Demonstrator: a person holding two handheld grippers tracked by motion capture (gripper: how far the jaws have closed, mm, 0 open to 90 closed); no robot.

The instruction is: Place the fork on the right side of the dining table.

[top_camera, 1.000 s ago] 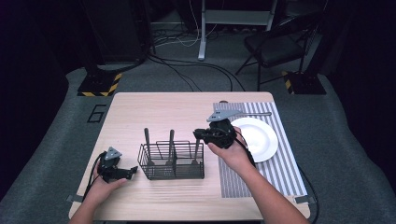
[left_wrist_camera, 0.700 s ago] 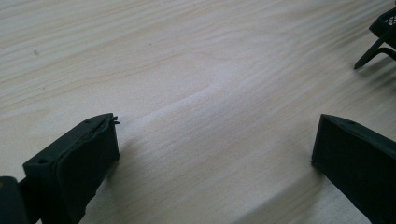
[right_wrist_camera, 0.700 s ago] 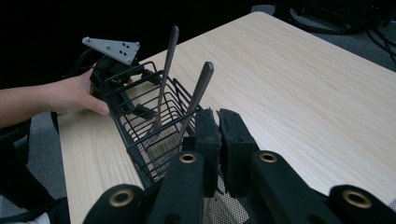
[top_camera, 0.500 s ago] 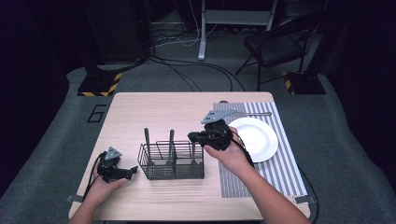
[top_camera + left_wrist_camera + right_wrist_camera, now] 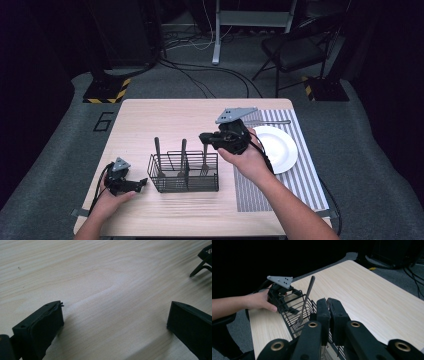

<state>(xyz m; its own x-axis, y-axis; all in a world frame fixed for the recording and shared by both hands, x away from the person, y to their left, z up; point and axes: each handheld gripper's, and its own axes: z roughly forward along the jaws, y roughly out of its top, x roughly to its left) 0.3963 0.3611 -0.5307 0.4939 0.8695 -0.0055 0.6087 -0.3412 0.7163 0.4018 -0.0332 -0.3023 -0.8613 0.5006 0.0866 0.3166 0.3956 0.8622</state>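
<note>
Right gripper (image 5: 205, 138) moved left; floor reads "6" (image 5: 105, 121).

Bright and even on the pale wooden table (image 5: 150, 120) from overhead, soft shadows under the wire basket (image 5: 184, 172), surroundings falling off to near black at far left and right, close-up jaws blurred and out of focus in both gripper views.

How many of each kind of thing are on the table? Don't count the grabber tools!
Cutlery: 4 (3 standing in the basket, 1 lying on the mat)
Wire basket: 1
White plate: 1
Striped mat: 1
Total: 7
</note>
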